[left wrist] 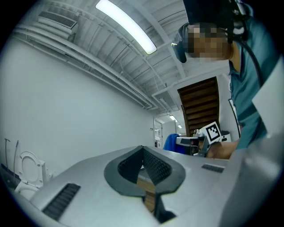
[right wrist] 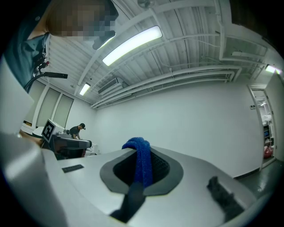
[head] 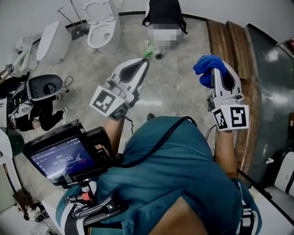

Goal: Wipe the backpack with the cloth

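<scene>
A black backpack (head: 164,11) stands on the floor against the far wall, well ahead of both grippers. My right gripper (head: 212,69) is raised at the right and shut on a blue cloth (head: 206,64). In the right gripper view the cloth (right wrist: 142,166) hangs over the pads between the jaws of that gripper (right wrist: 138,150). My left gripper (head: 146,55) is held up at the centre, pointing toward the backpack. Its jaws (left wrist: 143,150) meet at the tips with nothing between them. The left gripper view also catches the cloth (left wrist: 171,142) in the right gripper.
A white toilet (head: 102,23) and another white fixture (head: 53,41) stand at the far left, with a black-and-white device (head: 43,87) beside them. Wooden boards (head: 225,41) run along the right. A screen rig (head: 62,158) hangs at my chest. A person (right wrist: 76,130) stands far off.
</scene>
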The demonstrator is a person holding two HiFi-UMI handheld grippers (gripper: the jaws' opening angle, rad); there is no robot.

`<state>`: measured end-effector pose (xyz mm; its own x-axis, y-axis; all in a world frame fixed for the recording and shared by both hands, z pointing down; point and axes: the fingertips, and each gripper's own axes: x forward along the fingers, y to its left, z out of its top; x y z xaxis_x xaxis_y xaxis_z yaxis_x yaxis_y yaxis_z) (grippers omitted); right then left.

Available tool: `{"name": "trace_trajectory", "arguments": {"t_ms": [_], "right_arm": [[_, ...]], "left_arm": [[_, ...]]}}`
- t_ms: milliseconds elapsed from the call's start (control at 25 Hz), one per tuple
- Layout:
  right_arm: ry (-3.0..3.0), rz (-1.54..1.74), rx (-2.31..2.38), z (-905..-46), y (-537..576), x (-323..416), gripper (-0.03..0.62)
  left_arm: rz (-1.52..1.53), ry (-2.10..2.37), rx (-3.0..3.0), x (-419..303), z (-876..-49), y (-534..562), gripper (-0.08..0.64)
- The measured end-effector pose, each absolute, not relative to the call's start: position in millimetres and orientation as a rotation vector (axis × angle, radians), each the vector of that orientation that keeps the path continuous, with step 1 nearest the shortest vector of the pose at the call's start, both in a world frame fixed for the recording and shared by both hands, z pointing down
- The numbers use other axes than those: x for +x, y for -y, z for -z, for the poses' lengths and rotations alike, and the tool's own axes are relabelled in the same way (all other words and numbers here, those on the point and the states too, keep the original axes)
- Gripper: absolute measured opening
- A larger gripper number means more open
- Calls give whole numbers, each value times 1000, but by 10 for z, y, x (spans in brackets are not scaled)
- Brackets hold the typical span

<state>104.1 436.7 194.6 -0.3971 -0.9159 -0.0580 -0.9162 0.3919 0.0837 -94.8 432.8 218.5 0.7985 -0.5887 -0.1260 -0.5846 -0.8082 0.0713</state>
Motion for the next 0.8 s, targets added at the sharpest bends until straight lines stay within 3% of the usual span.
{"name": "trace_trajectory", "arguments": {"t_ms": [480,800], "right_arm": [[-2636,-132,-1697,-1934,-4230,1302,20],[-2647,-141,-1701,-1890,-4172,979,20]], "left_arm": [[223,984,2944,-673,-2158,-4271,3],[235,981,2933,-988,-2116,-4212,3]]}}
